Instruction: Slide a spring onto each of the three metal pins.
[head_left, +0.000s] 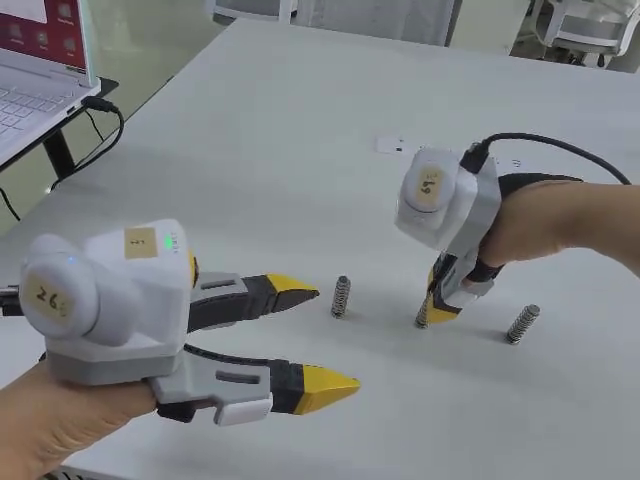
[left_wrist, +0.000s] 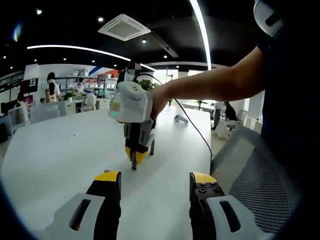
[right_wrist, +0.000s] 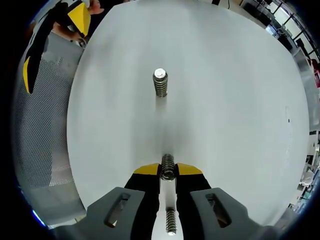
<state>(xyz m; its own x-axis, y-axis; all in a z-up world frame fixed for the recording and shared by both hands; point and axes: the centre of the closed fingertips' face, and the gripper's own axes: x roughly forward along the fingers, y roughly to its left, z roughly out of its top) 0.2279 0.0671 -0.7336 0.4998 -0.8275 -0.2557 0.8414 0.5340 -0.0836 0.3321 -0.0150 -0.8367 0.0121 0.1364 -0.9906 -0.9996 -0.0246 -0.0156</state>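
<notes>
Risk sits with the right tool (head_left: 438, 308), clenched on the middle spring (right_wrist: 168, 167) upright on the tabletop (head_left: 250, 150), which could tip or skid if pushed off-axis, while the left tool (head_left: 335, 338) hangs released nearby.

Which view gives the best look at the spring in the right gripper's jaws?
The right gripper view: the spring stands end-on, clamped between the right gripper's yellow tips. In the head view its lower end peeks out beside the tips; in the left gripper view it is small, below them.
</notes>
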